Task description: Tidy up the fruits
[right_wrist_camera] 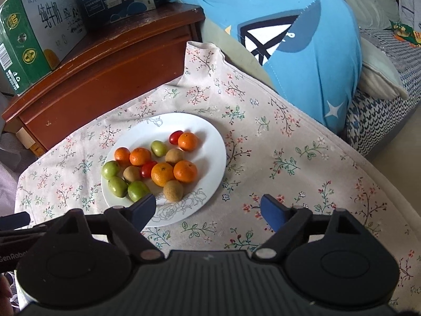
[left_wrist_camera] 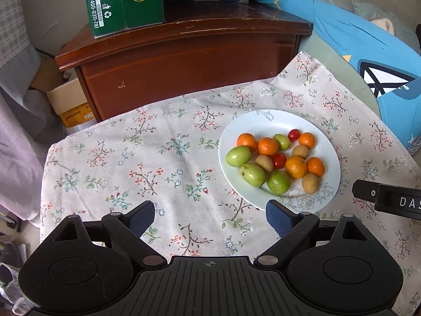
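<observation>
1. A white plate [left_wrist_camera: 329,142] with a grey flower outline on its rim sits on the floral cloth [left_wrist_camera: 163,163] covering the counter, and it holds all the fruit.
2. On the plate: five round oranges [left_wrist_camera: 296,167], four smooth green fruits [left_wrist_camera: 253,174], three dull brown fruits [left_wrist_camera: 310,183] and two glossy cherry tomatoes [left_wrist_camera: 279,160].
3. The left gripper [left_wrist_camera: 209,217] hangs released over bare cloth, with nothing between its ribbed blue pads [left_wrist_camera: 276,217].
4. The right gripper [right_wrist_camera: 209,210] is also released and empty, above the plate's near edge.
5. Behind stands a scratched wooden cabinet [left_wrist_camera: 184,63] with a green carton [left_wrist_camera: 123,0] reading "400-0311-781".
6. A blue cushion [right_wrist_camera: 302,42] lies beside it.
</observation>
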